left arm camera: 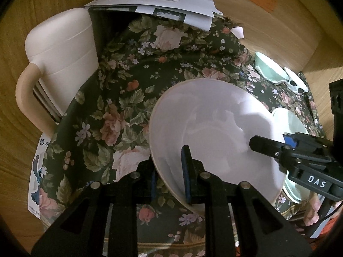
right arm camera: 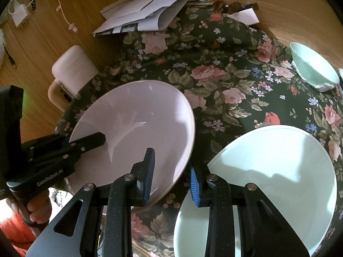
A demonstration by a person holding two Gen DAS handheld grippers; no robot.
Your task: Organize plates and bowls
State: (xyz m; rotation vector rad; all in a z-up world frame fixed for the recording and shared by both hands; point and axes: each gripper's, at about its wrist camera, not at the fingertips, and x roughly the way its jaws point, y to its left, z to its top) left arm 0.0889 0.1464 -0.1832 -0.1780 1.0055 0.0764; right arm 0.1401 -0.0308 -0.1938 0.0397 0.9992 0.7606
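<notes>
A white plate (left arm camera: 214,132) is tilted above the floral tablecloth (left arm camera: 120,98). My left gripper (left arm camera: 169,177) straddles its near rim, one finger inside and one outside, apparently clamped. The same white plate (right arm camera: 137,120) shows in the right wrist view with my right gripper (right arm camera: 171,177) around its right rim, jaws wider than the rim. The left gripper (right arm camera: 85,143) shows on the plate's left edge. A pale green plate (right arm camera: 274,171) lies at lower right. A green bowl (right arm camera: 310,68) sits at far right; it also shows in the left wrist view (left arm camera: 270,68).
A white lidded container (left arm camera: 62,64) with a beige handle stands at the table's left edge. A stack of papers (left arm camera: 163,2) lies at the far edge. A small panda-patterned dish (left arm camera: 297,83) sits beside the green bowl. The wooden floor (left arm camera: 278,27) surrounds the table.
</notes>
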